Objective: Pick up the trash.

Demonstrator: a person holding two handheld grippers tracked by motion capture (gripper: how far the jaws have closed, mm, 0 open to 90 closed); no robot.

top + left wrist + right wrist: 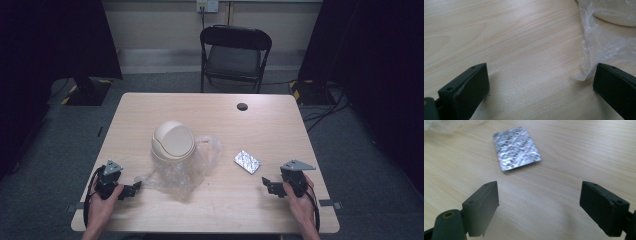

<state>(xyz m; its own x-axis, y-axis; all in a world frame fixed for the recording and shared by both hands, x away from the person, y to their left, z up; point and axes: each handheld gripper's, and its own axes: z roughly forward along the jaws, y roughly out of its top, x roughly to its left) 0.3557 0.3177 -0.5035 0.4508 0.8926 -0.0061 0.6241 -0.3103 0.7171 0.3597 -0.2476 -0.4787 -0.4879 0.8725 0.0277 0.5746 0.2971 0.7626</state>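
Note:
A cream domed bin lid (173, 140) rests on the wooden table (150, 107), sitting on a crumpled clear plastic bag (182, 175). A silver blister pack (247, 161) lies flat to the right of the bag. My left gripper (131, 189) is low at the table's front left, open, with the bag's corner (584, 72) just inside its right-hand jaw. My right gripper (267, 184) is at the front right, open and empty, with the blister pack (516, 147) a short way ahead of its jaws.
A small black round cap (242, 106) sits near the table's far edge. A black folding chair (235, 52) stands behind the table. Bare tabletop lies between my two grippers and along the far side.

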